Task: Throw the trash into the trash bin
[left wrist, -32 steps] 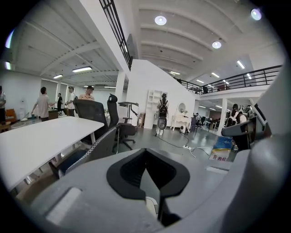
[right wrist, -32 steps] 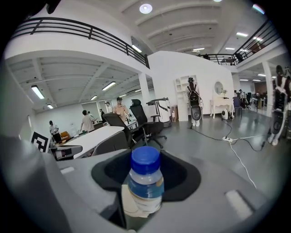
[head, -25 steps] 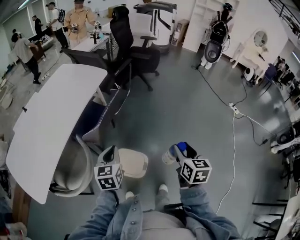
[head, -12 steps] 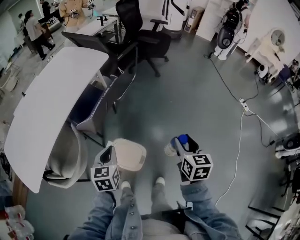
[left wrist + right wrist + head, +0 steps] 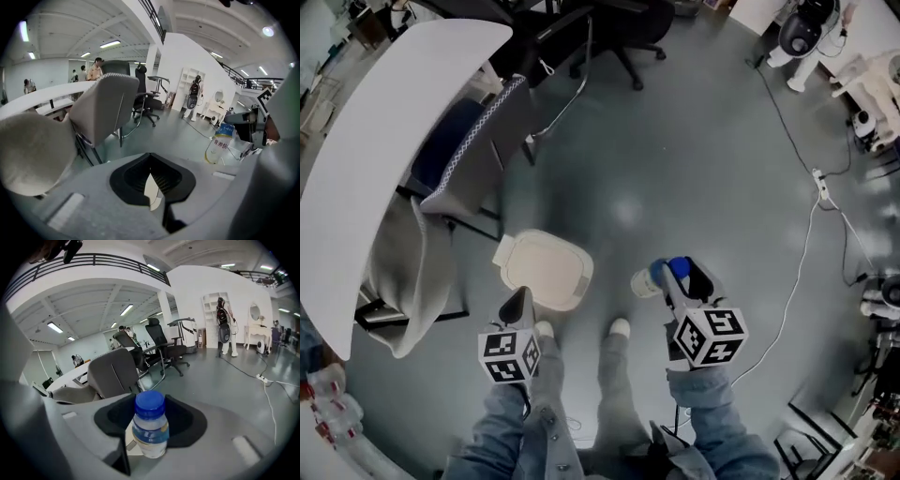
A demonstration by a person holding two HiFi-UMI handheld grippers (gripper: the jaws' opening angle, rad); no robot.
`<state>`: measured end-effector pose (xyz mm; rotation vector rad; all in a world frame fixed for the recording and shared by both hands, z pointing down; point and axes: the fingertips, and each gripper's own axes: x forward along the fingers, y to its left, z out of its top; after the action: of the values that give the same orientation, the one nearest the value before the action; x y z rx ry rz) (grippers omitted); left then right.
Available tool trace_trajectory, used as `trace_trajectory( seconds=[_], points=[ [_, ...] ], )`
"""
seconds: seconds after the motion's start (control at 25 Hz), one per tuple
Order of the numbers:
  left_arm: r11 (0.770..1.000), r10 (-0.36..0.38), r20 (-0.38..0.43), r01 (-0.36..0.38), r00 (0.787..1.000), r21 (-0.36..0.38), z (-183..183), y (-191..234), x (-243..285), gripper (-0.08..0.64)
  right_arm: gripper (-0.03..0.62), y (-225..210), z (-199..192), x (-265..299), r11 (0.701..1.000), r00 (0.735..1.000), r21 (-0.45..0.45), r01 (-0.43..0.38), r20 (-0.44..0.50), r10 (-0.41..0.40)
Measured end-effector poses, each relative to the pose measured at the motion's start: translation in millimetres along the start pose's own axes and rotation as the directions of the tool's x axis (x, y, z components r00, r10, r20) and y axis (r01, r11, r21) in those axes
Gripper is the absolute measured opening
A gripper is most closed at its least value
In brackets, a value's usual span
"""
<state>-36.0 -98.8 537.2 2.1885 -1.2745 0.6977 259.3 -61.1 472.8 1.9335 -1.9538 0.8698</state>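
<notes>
A beige trash bin (image 5: pixel 544 271) with its lid down stands on the grey floor just ahead of my feet. My left gripper (image 5: pixel 521 300) hangs at the bin's near edge, jaws together and holding nothing; in the left gripper view only a sliver of the bin (image 5: pixel 152 193) shows between them. My right gripper (image 5: pixel 667 277) is shut on a small plastic bottle (image 5: pixel 647 281) with a blue cap, to the right of the bin. In the right gripper view the bottle (image 5: pixel 150 430) stands upright between the jaws, and the left gripper view has the bottle (image 5: pixel 218 145) off to its right.
A long white table (image 5: pixel 375 159) runs along the left, with a grey chair (image 5: pixel 478 141) and a beige padded seat (image 5: pixel 403 272) beside it. A black office chair (image 5: pixel 619 23) stands at the back. A cable (image 5: pixel 802 272) and power strip (image 5: pixel 822 187) lie on the floor at right.
Both grippers have sunk toward the floor and the view has tipped down. The bin now lies further up the picture, ahead of the left gripper. The bottle stays in the right gripper.
</notes>
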Motion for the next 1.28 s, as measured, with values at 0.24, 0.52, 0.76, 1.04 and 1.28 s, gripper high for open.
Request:
trace_trajectory(
  seconds=[0.24,0.52,0.76,1.04,1.28],
  points=[
    [1.0,0.003,-0.06,-0.005,0.998,-0.02,-64,-6,52,0.009,0.199,-15,-65,48,1.0,0.998,-0.012,-0.015,-0.064,0.014],
    [0.999,-0.043,-0.122,0.04,0.992,-0.024,-127,-23,94,0.009,0.199,-37,-149,74,1.0,0.987,0.013,0.016,-0.158,-0.014],
    [0.996,-0.084,-0.157,0.085,0.984,-0.001,-156,-41,115,0.009,0.199,-43,-174,88,1.0,0.985,-0.008,0.028,-0.172,-0.029],
    [0.998,-0.057,-0.158,0.05,0.986,-0.044,-165,-43,134,0.009,0.199,-44,-179,100,1.0,0.983,-0.003,0.021,-0.184,-0.022],
    [0.993,-0.05,-0.2,0.028,0.978,-0.111,-186,-46,155,0.009,0.199,-52,-182,100,1.0,0.979,-0.001,0.029,-0.201,-0.029]
  ],
)
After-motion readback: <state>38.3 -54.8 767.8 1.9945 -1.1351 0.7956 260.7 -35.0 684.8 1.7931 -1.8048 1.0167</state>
